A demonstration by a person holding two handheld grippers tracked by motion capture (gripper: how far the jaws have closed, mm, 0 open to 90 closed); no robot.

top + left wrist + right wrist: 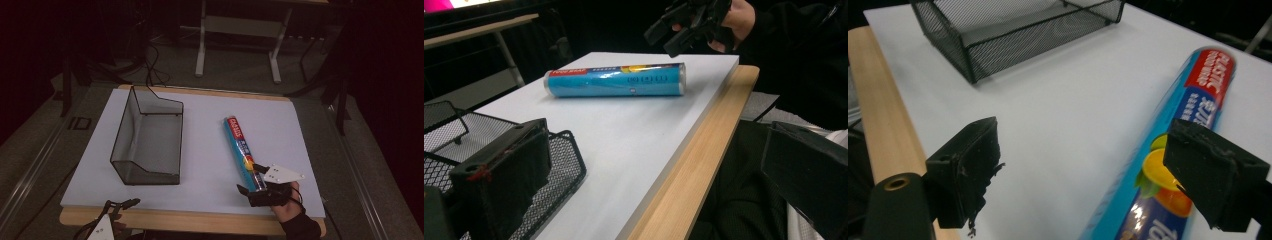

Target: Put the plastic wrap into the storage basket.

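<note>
My right gripper (1083, 175), jaws apart, hovers beside the blue roll (1168, 165), its near end cut off; my left gripper (654, 170) gapes beside the mesh basket (559, 170).

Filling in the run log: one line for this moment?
right hand-held gripper: open, over wrap roll end | left hand-held gripper: open, idle | wire basket: empty

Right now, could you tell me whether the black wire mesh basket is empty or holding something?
Empty. The wire mesh basket shows only its bare mesh floor in the high view, and the blue roll lies on the table beside it.
</note>
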